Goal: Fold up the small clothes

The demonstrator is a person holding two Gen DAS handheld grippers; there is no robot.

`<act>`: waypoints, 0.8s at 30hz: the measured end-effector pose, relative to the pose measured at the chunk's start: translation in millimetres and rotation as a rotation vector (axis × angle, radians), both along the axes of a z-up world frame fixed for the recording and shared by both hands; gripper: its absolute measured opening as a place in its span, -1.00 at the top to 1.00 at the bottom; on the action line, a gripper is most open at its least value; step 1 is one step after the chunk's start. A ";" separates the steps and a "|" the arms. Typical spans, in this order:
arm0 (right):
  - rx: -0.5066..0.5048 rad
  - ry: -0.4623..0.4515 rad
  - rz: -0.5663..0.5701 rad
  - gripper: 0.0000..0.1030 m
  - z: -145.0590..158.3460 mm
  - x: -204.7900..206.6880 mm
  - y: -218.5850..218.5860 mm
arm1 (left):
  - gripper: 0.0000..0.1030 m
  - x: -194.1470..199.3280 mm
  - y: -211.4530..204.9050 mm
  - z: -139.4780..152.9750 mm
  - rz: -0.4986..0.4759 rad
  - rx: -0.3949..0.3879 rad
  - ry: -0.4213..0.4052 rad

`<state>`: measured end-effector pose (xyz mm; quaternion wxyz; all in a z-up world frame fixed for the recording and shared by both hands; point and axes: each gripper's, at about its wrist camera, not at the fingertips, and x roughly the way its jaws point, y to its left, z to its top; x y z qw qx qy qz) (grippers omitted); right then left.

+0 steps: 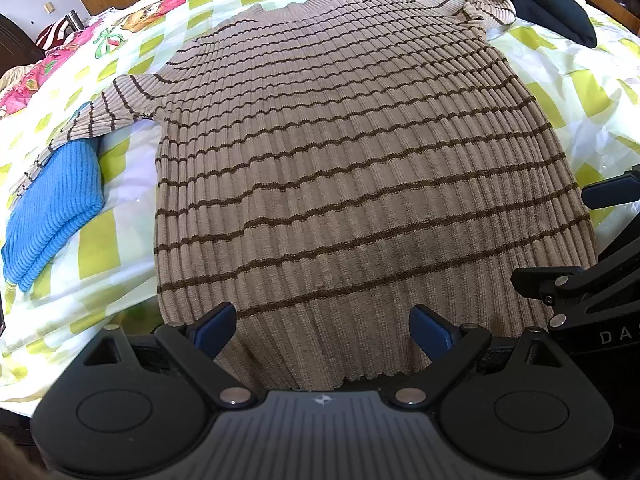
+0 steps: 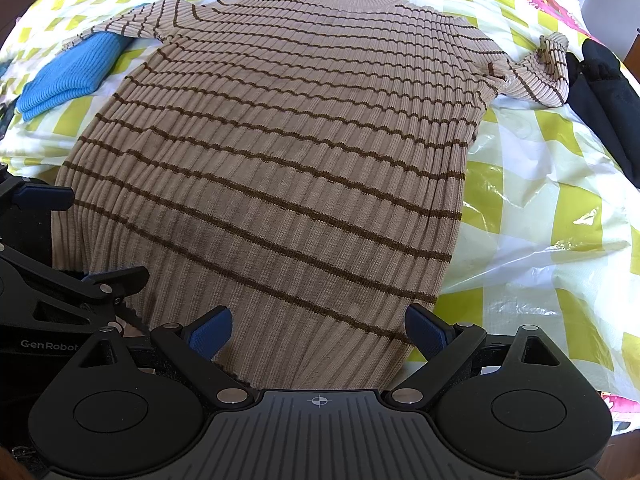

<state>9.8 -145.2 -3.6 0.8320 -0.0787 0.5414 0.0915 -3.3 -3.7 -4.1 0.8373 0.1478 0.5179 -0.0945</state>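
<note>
One beige ribbed sweater (image 1: 352, 168) with thin brown stripes lies spread flat on the bed (image 1: 560, 92), which is covered by a white and lime-green checked sheet under clear crinkled plastic. In the left wrist view the sweater fills the middle, its hem at 6 o'clock just ahead of the left gripper (image 1: 323, 330) and its collar at 12 o'clock. Its two sleeves point out to the sides: one runs toward 9 o'clock and lies over one folded blue knit garment (image 1: 52, 208), the other is bunched at 1 o'clock, just beside one dark navy garment (image 1: 548, 4) at the bed's far edge. That makes three garments in all, none of them inside any container. The left gripper is spread wide, its two blue-padded fingers (image 1: 214, 328) apart over the hem and holding nothing. In the right wrist view the right gripper (image 2: 318, 330) is likewise spread wide and empty, hovering at 6 o'clock over the hem near the sweater's corner, with bare sheet at 3 o'clock. Each camera catches the other gripper at its side edge, the two sitting side by side along the hem. A pink floral quilt (image 1: 48, 60) lies at 10 o'clock in the left wrist view.
</note>
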 end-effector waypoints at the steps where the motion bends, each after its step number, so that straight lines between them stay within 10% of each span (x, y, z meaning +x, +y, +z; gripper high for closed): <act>1: 0.000 0.000 0.000 -0.82 -0.1 -0.1 0.0 | -1.00 0.3 0.2 0.0 0.000 0.000 0.000; 24: 0.000 -0.003 0.002 -0.82 -0.1 0.4 0.4 | -1.00 -1.0 -1.3 -1.0 0.001 0.000 0.004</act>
